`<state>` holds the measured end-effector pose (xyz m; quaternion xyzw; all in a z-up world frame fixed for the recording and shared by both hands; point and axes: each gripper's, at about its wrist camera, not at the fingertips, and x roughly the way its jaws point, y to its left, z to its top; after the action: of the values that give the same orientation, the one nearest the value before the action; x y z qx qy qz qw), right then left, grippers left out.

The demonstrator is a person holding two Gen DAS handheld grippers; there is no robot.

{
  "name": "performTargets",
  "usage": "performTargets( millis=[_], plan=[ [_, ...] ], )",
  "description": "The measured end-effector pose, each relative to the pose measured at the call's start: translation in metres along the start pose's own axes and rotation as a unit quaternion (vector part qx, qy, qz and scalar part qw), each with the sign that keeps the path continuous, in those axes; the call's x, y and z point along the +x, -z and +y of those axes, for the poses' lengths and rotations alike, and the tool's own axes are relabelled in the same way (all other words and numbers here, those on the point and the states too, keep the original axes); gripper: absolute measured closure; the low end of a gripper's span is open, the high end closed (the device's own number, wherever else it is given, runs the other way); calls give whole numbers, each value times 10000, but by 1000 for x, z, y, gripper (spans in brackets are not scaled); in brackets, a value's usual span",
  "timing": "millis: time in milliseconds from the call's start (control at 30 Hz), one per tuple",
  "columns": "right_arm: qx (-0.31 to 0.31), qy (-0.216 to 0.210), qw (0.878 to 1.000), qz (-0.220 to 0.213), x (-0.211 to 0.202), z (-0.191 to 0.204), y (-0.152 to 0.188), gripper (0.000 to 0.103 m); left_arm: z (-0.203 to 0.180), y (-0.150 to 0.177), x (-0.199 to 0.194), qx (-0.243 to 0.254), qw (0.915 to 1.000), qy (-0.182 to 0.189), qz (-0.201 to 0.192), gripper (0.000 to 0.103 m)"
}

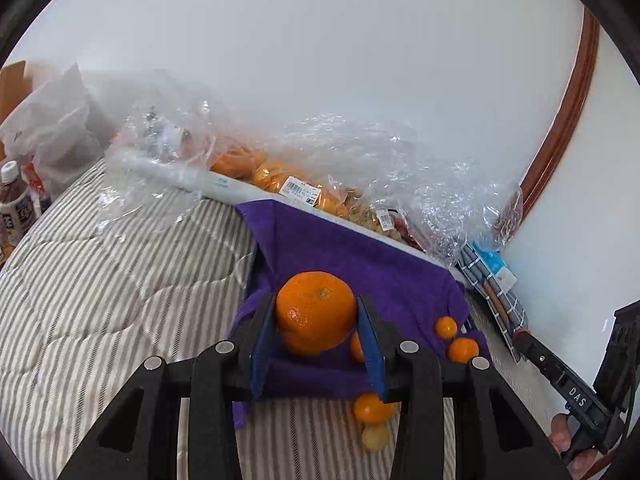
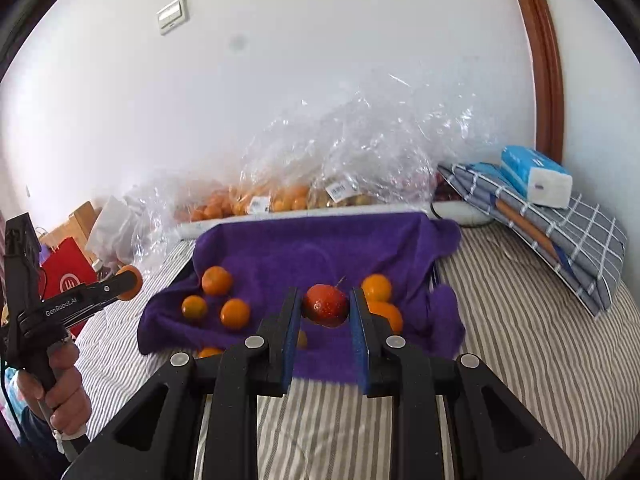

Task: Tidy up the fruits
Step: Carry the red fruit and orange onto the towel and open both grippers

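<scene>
In the left wrist view, the left gripper was closed on a large round orange mandarin, held above the purple towel spread on the striped bed. Small orange fruits lay near the right edge of the towel.

In the right wrist view, the right gripper was clamped on a small shiny red fruit over the same towel. Several small orange fruits lay at the left part of the towel, and clear plastic bags of fruit stood behind it.

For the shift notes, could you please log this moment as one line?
left hand-held gripper: shut on orange | right hand-held gripper: shut on red fruit | both above purple towel
</scene>
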<state>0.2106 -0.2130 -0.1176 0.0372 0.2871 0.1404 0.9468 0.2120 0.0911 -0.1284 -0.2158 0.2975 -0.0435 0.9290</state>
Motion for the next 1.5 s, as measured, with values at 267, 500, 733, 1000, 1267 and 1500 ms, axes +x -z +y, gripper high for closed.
performTargets(
  millis=[267, 500, 733, 1000, 1267, 1500],
  plan=[
    [-65, -89, 9999, 113, 43, -2, -17, 79, -25, -9, 50, 31, 9995, 179, 275, 65],
    [-27, -186, 9990, 398, 72, -7, -3, 79, -34, 5, 71, 215, 9982, 240, 497, 65],
    [7, -376, 9975, 593, 81, -6, 3, 79, -33, 9, 77, 193, 9972, 330, 649, 65],
    [-237, -172, 9970, 714, 87, 2, 10, 79, -31, 15, 86, 100, 9958, 362, 834, 65],
    [-262, -125, 9963, 811, 90, 2, 13, 79, -36, 18, 86, 189, 9958, 334, 827, 65],
    [-361, -123, 9954, 879, 93, 6, 16, 79, -37, 19, 87, 246, 9959, 322, 807, 65]
  ],
)
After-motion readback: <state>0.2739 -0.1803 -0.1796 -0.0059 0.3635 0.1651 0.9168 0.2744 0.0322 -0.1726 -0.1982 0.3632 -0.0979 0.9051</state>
